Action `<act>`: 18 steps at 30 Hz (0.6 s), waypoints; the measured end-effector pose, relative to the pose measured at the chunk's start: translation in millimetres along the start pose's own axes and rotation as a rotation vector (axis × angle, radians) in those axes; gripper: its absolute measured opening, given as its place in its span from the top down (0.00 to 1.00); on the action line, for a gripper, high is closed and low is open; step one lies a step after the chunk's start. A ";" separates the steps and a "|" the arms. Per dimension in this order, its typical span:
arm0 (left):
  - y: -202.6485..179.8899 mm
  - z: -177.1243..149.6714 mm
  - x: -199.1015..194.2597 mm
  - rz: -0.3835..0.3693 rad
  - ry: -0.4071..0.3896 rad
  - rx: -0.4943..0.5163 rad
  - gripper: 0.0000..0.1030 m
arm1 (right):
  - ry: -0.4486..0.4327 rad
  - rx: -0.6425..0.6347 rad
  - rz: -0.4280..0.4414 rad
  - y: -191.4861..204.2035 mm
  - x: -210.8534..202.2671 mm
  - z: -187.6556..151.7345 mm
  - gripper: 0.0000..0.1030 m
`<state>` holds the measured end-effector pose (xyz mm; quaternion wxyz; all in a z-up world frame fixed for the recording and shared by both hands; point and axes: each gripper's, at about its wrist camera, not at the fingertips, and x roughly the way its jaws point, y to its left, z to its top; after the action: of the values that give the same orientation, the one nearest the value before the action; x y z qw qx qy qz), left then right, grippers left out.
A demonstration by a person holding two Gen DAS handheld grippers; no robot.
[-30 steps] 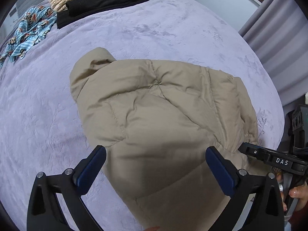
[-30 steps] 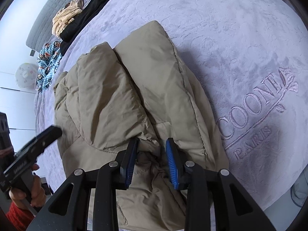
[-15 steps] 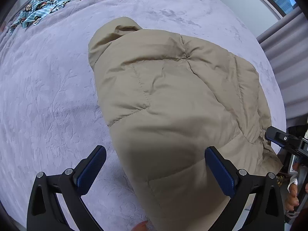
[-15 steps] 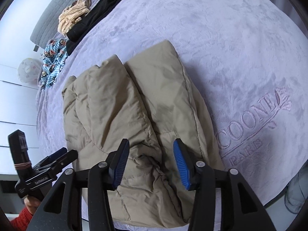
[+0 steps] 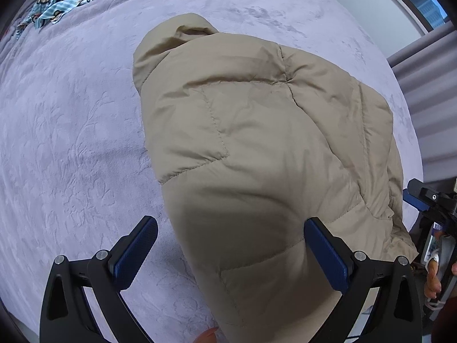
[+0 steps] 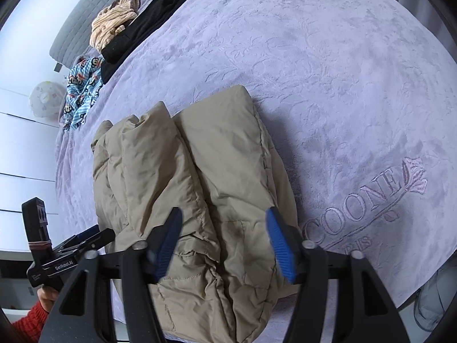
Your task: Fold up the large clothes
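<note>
right gripper (image 6: pixel 224 243) now released from one jacket (image 5: pixel 265 154), fingers apart

Folded puffer jacket (image 6: pixel 200 188) lies on the bed (image 6: pixel 328 85), near its foot edge. Left claw (image 5: pixel 228 245) and right claw (image 6: pixel 222 243) both above the jacket. Pile of clothes (image 6: pixel 128 37) far behind, by the headboard (image 6: pixel 82 20).
</note>
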<state>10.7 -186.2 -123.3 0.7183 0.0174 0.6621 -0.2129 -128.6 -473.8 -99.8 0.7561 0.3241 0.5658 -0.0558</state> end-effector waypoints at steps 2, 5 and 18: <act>3.3 0.2 0.1 -0.027 0.010 -0.014 0.00 | -0.010 -0.009 -0.006 -3.5 -1.9 4.4 0.13; 13.4 0.1 -0.8 -0.080 0.023 -0.044 0.00 | -0.019 0.014 0.010 -15.3 -2.4 12.2 0.13; 56.9 4.9 15.1 -0.359 0.064 -0.181 0.00 | 0.123 0.074 0.215 -49.9 39.3 33.4 0.00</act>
<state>34.6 -140.3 -151.8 0.6460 -0.1588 0.6936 -0.2765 -109.9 -520.3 -151.1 0.7089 0.4134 0.5709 0.0245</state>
